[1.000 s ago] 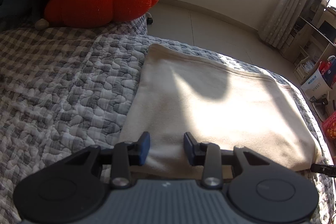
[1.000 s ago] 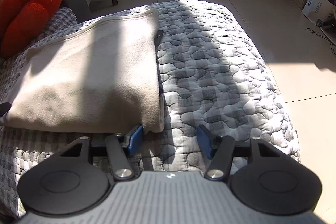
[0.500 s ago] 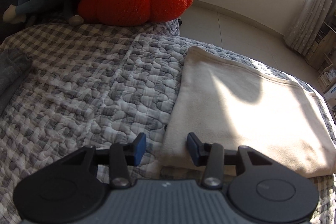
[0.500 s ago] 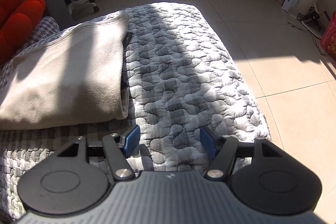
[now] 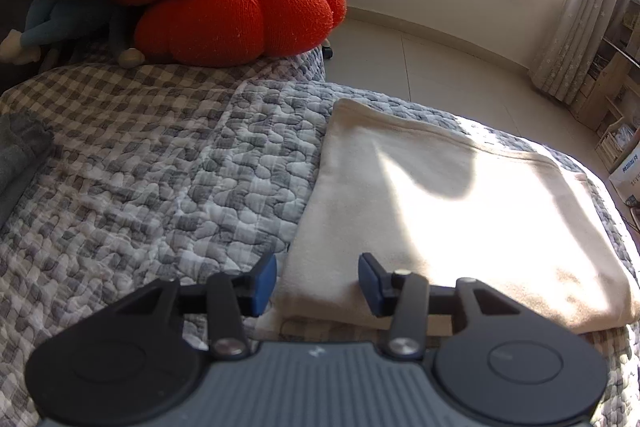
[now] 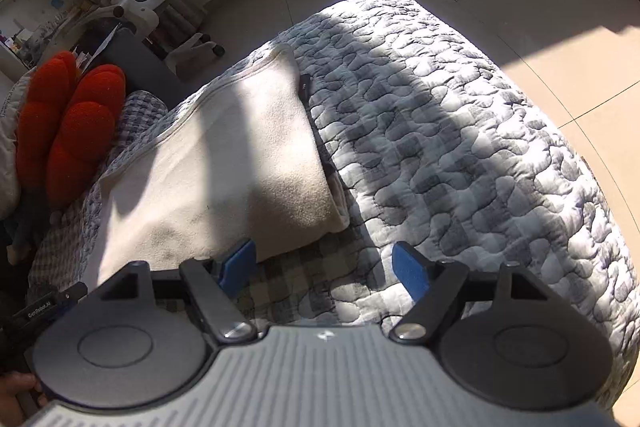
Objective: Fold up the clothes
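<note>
Garment: a cream fleece garment, folded into a flat rectangle [image 5: 452, 211], lies on the grey-and-white quilted bedspread [image 5: 192, 195] of the bed.
Bearing from left tongs: the left tongs [image 5: 317, 283] sit at the garment's near left corner; the folded stack runs ahead and to the right of them.
Bearing from right tongs: the right tongs [image 6: 324, 269] sit at the opposite near corner; the garment lies ahead and to the left, with bare quilt ahead and to the right.
Long axis: judged to run across from one pair of tongs to the other, along the near edge; the short sides lead away from the tongs.
Nearer hand: neither clearly; each stands by its own near corner. The left tongs overlap the cloth more.
Left tongs, state: moderately parted and opening. The near corner of the garment shows between the blue pads; the pads do not press it.
Left tongs, contact: none evident; the left pad is over quilt, the right pad [image 5: 368, 277] over cloth.
Right tongs, state: wide apart and opening; nothing held.
Right tongs, contact: the left pad [image 6: 240, 265] is just beside the garment's near edge; whether it touches cannot be told. The right pad is over quilt.
Step in hand (judgement): release after a fold; the garment appears neatly folded.
Bystanding item: a red knitted pumpkin-shaped cushion [image 5: 236, 11], well apart, beyond the left tongs.
</note>
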### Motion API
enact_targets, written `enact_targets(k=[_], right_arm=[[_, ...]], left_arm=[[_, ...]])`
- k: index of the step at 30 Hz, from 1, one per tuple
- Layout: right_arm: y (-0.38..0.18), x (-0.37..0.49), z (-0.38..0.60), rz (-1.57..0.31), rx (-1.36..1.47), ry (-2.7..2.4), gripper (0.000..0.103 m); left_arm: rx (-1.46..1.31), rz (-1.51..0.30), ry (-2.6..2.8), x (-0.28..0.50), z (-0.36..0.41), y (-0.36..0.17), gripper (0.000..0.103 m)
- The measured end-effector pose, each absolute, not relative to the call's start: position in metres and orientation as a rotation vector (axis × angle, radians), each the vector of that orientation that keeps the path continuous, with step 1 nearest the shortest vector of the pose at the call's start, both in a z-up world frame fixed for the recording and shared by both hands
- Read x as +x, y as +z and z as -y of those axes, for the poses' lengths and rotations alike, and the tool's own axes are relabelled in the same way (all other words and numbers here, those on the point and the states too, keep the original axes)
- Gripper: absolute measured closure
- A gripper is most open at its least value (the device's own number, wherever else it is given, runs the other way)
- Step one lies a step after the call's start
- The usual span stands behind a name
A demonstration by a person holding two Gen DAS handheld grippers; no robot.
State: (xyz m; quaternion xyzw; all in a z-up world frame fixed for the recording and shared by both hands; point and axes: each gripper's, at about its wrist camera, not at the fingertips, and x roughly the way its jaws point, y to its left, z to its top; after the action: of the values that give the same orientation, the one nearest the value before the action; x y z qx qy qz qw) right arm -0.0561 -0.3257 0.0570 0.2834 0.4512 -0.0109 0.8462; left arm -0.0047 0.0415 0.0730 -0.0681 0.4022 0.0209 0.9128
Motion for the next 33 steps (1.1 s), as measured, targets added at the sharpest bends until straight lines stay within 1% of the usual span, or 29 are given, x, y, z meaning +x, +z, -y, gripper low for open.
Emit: enact_targets(k=[3,10,16,23,24,25,27,30,33], right_arm=[[0.053,-0.052,0.317,-0.975,0.636,-0.016,0.025],[0.047,-0.051,0.309,-0.971,0.715,-0.038,0.024],[0.043,-0.047,0.306,-0.911,0.779,-0.102,0.023],[0.042,-0.038,0.294,-0.817,0.775,-0.167,0.024],[0.042,-0.037,0.291,-0.805,0.770,-0.171,0.028],[0.043,-0.036,0.288,-0.794,0.765,-0.176,0.038],[0.045,-0.036,0.283,-0.763,0.767,-0.186,0.047],[0.050,-0.035,0.280,-0.719,0.755,-0.193,0.051],[0.051,-0.037,0.281,-0.678,0.765,-0.210,0.074]], left_arm=[[-0.116,-0.805,0.020,-0.008,-0.029,0.076,0.051],[-0.107,-0.756,-0.070,-0.013,0.003,0.084,0.051],[-0.054,-0.738,-0.092,-0.002,0.039,0.079,0.051],[0.075,-0.738,-0.082,0.017,0.070,0.053,0.050],[0.103,-0.722,-0.078,0.016,0.074,0.049,0.050],[0.125,-0.707,-0.075,0.014,0.077,0.047,0.050],[0.120,-0.714,-0.080,0.014,0.076,0.049,0.050],[0.062,-0.739,-0.109,0.018,0.063,0.051,0.050],[0.019,-0.754,-0.139,0.020,0.054,0.053,0.050]])
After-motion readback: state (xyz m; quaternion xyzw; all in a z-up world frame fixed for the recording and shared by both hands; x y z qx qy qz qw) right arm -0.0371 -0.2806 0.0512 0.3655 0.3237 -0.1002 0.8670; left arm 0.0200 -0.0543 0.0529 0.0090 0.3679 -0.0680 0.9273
